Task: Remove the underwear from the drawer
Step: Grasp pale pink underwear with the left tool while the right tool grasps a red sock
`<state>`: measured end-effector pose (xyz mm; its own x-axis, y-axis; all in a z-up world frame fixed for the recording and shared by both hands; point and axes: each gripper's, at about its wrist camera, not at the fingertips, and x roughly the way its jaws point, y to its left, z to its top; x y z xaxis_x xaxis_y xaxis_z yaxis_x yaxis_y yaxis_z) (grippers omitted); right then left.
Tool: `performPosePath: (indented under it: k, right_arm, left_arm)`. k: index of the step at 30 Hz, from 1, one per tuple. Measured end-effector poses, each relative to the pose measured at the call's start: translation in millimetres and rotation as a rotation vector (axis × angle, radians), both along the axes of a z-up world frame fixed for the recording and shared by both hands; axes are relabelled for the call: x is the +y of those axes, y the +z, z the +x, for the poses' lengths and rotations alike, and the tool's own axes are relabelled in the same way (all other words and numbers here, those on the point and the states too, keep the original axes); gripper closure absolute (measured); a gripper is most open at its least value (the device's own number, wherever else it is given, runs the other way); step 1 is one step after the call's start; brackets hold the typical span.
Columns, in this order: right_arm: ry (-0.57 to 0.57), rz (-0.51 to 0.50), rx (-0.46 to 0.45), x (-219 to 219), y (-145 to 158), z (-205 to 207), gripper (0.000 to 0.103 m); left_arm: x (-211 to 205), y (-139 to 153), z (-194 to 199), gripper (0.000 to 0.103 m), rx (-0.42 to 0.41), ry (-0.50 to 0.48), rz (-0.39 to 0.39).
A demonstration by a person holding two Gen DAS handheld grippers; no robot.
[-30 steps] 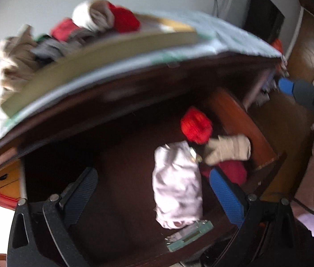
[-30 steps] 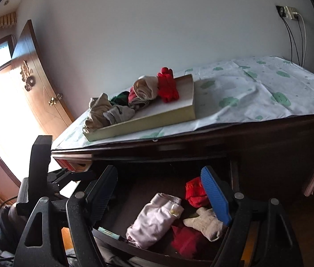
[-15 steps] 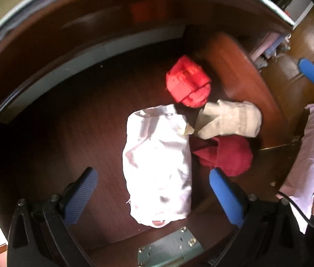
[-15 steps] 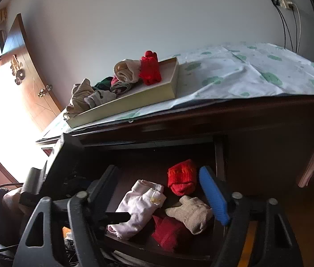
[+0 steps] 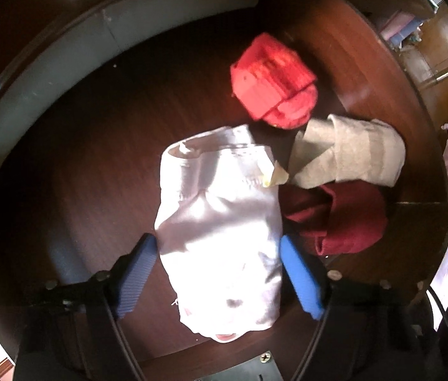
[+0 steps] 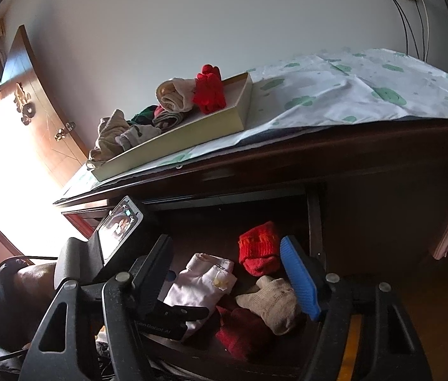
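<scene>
The left gripper (image 5: 216,273) points straight down into the open drawer (image 5: 65,171), and its jaws are closing with the white underwear (image 5: 220,228) between them. The blue pads stand just at the two long edges of the cloth — whether they already press on it cannot be told, so it reads as not yet gripped. The underwear lies flat on the drawer floor, its long axis running from the near front edge away toward the back, and the jaws straddle its near half crosswise. This hand is plainly the nearer one.

Just to the right of the underwear lies a dark red sock (image 5: 338,222), close to the right-hand pad and likely to be caught if the jaws drift that way. Beyond it sits a beige sock (image 5: 347,155), touching the underwear's corner, and farther back a bright red sock (image 5: 274,79).

The right gripper (image 6: 224,273) hangs at the drawer front with its jaws apart and nothing in them, aimed slantwise downward. Above, on the cloth-covered dresser top (image 6: 351,92), a tray (image 6: 173,149) holds more rolled garments.
</scene>
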<state>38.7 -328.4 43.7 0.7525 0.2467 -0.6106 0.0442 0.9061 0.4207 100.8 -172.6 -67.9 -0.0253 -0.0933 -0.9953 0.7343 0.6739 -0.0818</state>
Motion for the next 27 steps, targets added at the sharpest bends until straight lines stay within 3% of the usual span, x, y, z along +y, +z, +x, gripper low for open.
performPosePath:
  k: [4,8,9,11,14,27]
  right_arm:
    - [-0.007,0.009,0.018,-2.6,-4.9,5.2,0.031]
    - [-0.010,-0.004,0.052,-2.6,-11.4,15.5,0.031]
    - [-0.010,-0.001,0.063,-3.1,-13.6,18.5,0.031]
    - [-0.009,0.005,0.077,-4.1,-16.5,22.5,0.031]
    - [-0.014,0.002,0.090,-5.1,-19.6,27.2,0.031]
    - [0.069,-0.062,0.248,15.1,-42.9,70.6,0.031]
  left_arm:
    - [-2.4,-4.4,4.6,0.039,0.038,-0.002,0.007]
    - [-1.4,-2.3,4.0,0.048,0.017,-0.022,0.002]
    - [-1.1,-0.8,3.4,0.050,0.010,-0.028,-0.009]
    - [-5.1,2.3,1.8,0.066,0.003,-0.034,-0.039]
    - [0.2,8.9,0.3,0.073,-0.004,-0.032,-0.082]
    - [87.6,68.3,-27.0,0.078,-0.137,0.082,-0.344]
